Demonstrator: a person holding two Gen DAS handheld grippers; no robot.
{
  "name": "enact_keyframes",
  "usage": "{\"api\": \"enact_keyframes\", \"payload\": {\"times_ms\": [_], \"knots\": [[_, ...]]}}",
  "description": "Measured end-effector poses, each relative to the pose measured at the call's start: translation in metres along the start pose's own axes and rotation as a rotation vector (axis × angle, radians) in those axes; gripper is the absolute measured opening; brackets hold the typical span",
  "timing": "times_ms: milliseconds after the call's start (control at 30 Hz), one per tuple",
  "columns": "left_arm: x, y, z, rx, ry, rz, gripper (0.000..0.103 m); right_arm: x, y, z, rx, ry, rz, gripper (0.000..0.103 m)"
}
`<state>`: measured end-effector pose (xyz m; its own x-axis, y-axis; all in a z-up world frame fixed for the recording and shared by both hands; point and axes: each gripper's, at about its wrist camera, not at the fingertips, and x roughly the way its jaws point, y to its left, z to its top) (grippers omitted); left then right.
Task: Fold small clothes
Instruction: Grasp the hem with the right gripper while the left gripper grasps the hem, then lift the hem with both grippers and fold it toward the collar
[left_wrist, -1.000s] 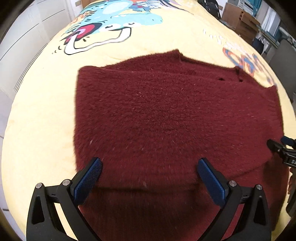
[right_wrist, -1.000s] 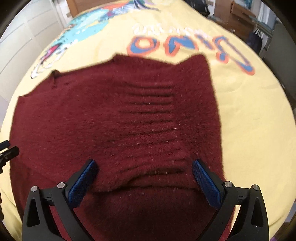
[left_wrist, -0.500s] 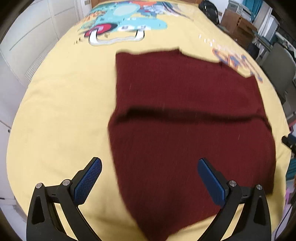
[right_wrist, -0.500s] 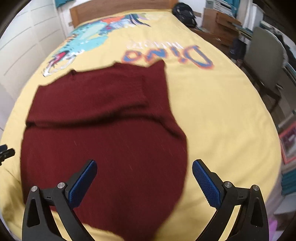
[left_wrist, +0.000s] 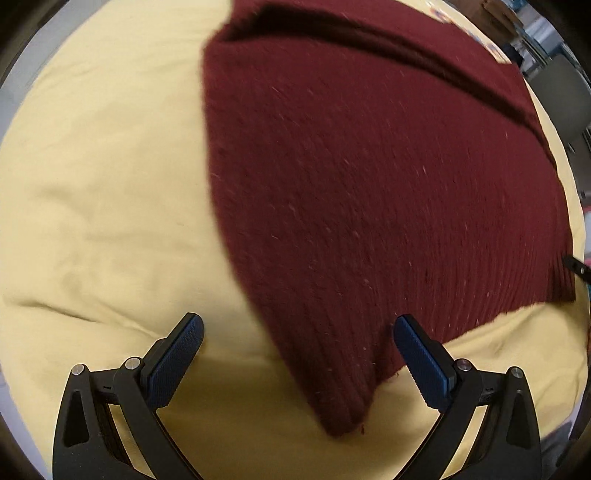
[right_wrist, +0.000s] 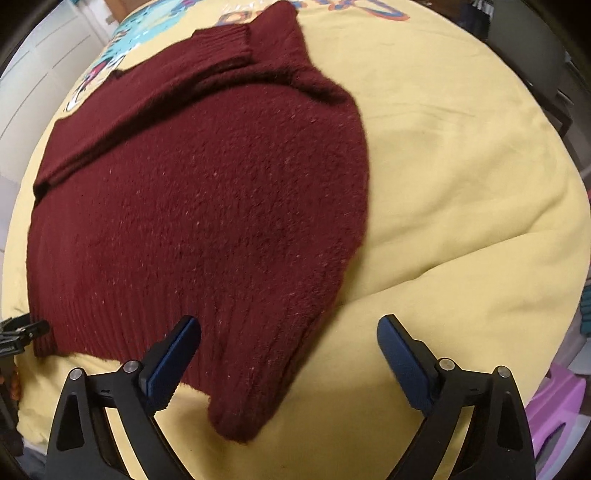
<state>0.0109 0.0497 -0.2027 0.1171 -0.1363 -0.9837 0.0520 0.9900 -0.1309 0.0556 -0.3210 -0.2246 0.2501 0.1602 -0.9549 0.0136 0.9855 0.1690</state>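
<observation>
A dark red knitted sweater (left_wrist: 369, 184) lies flat on the yellow bedspread (left_wrist: 92, 184), partly folded, with a fold ridge across its far part. My left gripper (left_wrist: 295, 358) is open, low over the sweater's near left corner, which lies between its fingers. In the right wrist view the sweater (right_wrist: 203, 203) fills the left and middle. My right gripper (right_wrist: 288, 354) is open over the sweater's near right corner. Neither holds anything. The other gripper's tip shows at each view's edge (left_wrist: 576, 266) (right_wrist: 22, 332).
The yellow bedspread (right_wrist: 461, 184) has a cartoon print and lettering at its far end (right_wrist: 122, 40). A chair (right_wrist: 535, 55) stands off the bed's right side. Purple plastic bins (right_wrist: 565, 406) sit on the floor at the near right.
Both grippers pulled back from over the sweater toward its near edge and dropped low. The sweater's near corners now lie between the open fingers. The sweater shows a new fold across it.
</observation>
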Motion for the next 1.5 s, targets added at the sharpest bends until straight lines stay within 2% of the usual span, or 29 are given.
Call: {"api": "enact_keyframes", "payload": {"times_ms": [33, 100, 133, 167, 233, 267, 333, 433, 600, 900, 1000, 1133, 1200, 1267, 1500], "knots": [[0.003, -0.004, 0.001, 0.011, 0.007, 0.004, 0.095, 0.003, 0.002, 0.0, -0.008, 0.017, 0.005, 0.089], [0.01, -0.011, 0.005, 0.03, 0.026, 0.014, 0.088, 0.009, 0.005, -0.001, -0.017, 0.047, 0.017, 0.073], [0.012, -0.015, 0.006, 0.043, 0.032, 0.026, 0.083, 0.012, 0.006, -0.001, -0.02, 0.064, 0.024, 0.055], [0.012, -0.018, 0.006, 0.057, 0.033, 0.033, 0.08, 0.015, 0.006, -0.002, -0.02, 0.082, 0.031, 0.046], [0.009, -0.024, 0.007, 0.071, 0.027, 0.024, 0.062, 0.017, 0.006, -0.002, -0.014, 0.103, 0.067, 0.022], [0.007, -0.025, 0.006, 0.073, 0.022, 0.012, 0.048, 0.017, 0.005, -0.002, -0.008, 0.109, 0.093, 0.016], [0.003, -0.027, 0.008, 0.068, 0.02, -0.038, 0.014, 0.015, 0.004, -0.002, 0.001, 0.113, 0.121, 0.013], [-0.002, -0.032, 0.012, 0.077, 0.022, -0.064, 0.01, 0.003, 0.005, 0.002, -0.008, 0.091, 0.138, 0.012], [-0.029, -0.043, 0.024, 0.114, -0.04, -0.078, 0.009, -0.032, 0.005, 0.016, -0.024, 0.009, 0.167, 0.012], [-0.109, -0.035, 0.075, 0.02, -0.241, -0.148, 0.009, -0.086, 0.003, 0.063, -0.035, -0.163, 0.207, 0.012], [-0.128, -0.034, 0.098, -0.01, -0.302, -0.169, 0.009, -0.098, 0.012, 0.089, -0.029, -0.224, 0.213, 0.012], [-0.149, -0.032, 0.133, -0.041, -0.365, -0.149, 0.009, -0.111, 0.02, 0.123, -0.026, -0.292, 0.209, 0.012], [-0.164, 0.004, 0.137, -0.058, -0.386, -0.145, 0.009, -0.114, 0.023, 0.142, -0.013, -0.318, 0.204, 0.011], [-0.167, 0.016, 0.146, -0.071, -0.4, -0.134, 0.009, -0.115, 0.025, 0.159, -0.002, -0.335, 0.198, 0.011], [-0.157, 0.022, 0.197, -0.068, -0.404, -0.066, 0.009, -0.098, 0.035, 0.218, -0.004, -0.325, 0.13, 0.011]]}}
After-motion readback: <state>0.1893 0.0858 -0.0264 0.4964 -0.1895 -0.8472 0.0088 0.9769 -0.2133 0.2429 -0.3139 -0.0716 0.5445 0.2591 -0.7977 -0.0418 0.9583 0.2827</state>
